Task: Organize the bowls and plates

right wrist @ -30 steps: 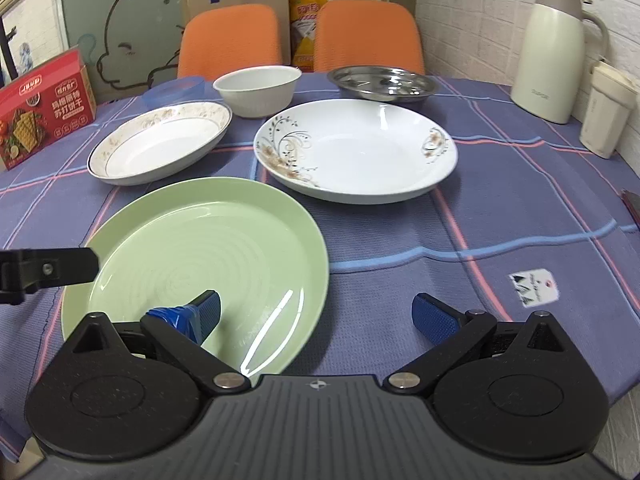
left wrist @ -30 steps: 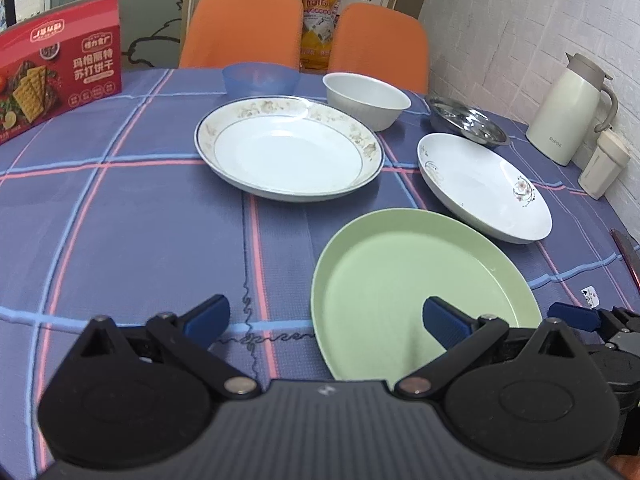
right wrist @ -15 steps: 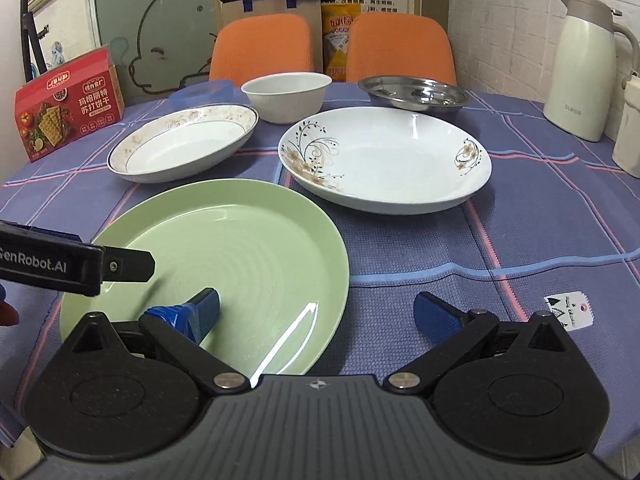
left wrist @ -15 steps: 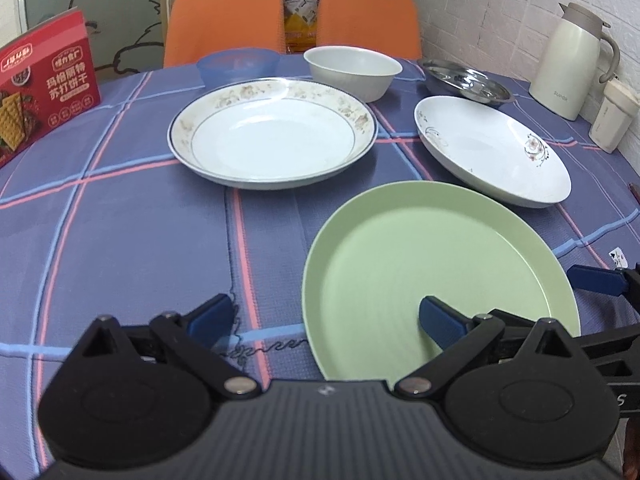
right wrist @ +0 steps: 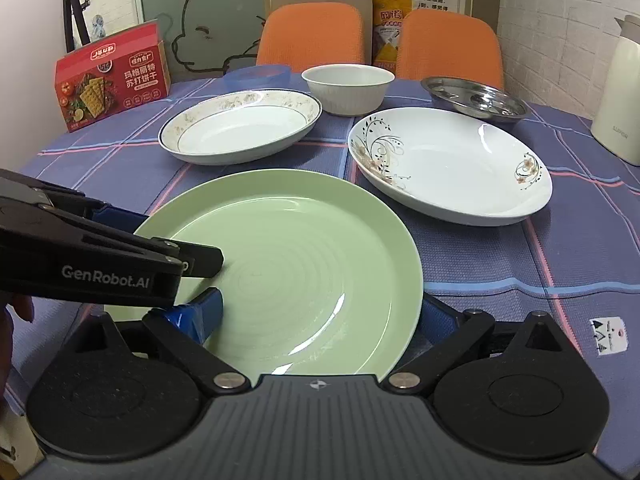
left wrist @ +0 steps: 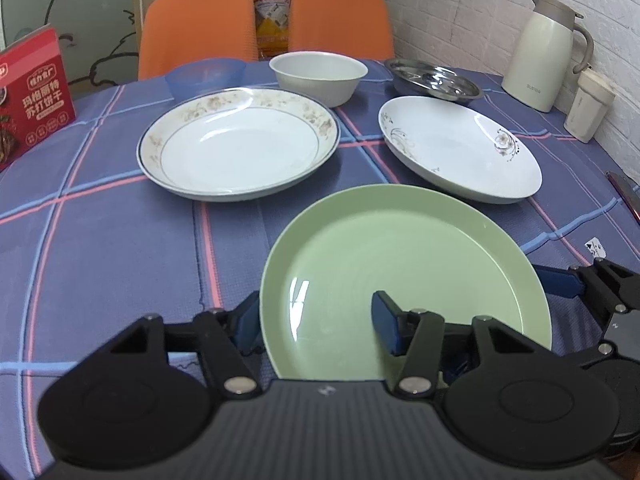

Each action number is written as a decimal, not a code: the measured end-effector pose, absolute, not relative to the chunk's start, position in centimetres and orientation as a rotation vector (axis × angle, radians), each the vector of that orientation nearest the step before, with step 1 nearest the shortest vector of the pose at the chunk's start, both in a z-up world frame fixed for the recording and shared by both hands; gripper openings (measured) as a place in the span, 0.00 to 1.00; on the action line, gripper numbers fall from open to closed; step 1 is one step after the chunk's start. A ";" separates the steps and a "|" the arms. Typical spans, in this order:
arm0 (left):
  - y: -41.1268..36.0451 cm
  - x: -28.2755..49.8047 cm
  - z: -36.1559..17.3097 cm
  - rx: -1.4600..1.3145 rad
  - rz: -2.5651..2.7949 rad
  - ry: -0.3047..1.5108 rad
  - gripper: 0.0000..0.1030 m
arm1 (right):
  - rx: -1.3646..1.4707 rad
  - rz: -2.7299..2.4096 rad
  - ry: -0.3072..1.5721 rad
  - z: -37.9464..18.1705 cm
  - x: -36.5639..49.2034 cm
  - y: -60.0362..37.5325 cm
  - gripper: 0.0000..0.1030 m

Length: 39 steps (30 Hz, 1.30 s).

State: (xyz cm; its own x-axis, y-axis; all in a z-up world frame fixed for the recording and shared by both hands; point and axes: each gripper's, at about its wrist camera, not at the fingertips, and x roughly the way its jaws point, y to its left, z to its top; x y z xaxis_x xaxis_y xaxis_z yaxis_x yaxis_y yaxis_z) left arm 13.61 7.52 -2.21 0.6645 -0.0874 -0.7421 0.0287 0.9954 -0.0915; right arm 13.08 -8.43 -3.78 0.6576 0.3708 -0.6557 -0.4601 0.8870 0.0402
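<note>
A green plate lies nearest me on the blue checked cloth; it also shows in the right wrist view. My left gripper is open and straddles the plate's left near rim, one finger inside, one outside. My right gripper is open and straddles the plate's right near rim the same way. Behind stand a gold-rimmed white plate, a vine-patterned white plate, a white bowl, a blue bowl and a steel dish.
A red cracker box stands at the far left. A cream thermos and a lidded cup stand at the right by the brick wall. Two orange chairs stand behind the table.
Both grippers have moved in over the green plate's near rim and their jaws have narrowed a little. The plate looks slightly nearer; nothing else has moved.
</note>
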 end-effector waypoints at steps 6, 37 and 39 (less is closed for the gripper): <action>9.4 13.5 -1.2 -0.144 -0.052 0.844 0.44 | -0.063 0.438 0.703 -3.1 12.6 -8.0 0.86; 17.5 9.7 -1.8 -0.219 0.113 0.840 0.64 | -0.109 0.644 0.738 -3.4 10.8 1.0 0.88; 18.1 9.3 -1.1 -0.251 0.104 0.811 0.66 | -0.064 0.665 0.746 -3.2 11.2 0.2 0.85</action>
State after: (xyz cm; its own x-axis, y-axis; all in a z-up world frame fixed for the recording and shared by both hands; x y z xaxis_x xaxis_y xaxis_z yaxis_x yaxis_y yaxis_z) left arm 9.32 18.07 -1.15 0.6853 -0.0036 -0.7282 -0.1877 0.9653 -0.1815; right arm 11.18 0.20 -3.16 0.5406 0.5373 -0.6473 -0.5813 0.7948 0.1742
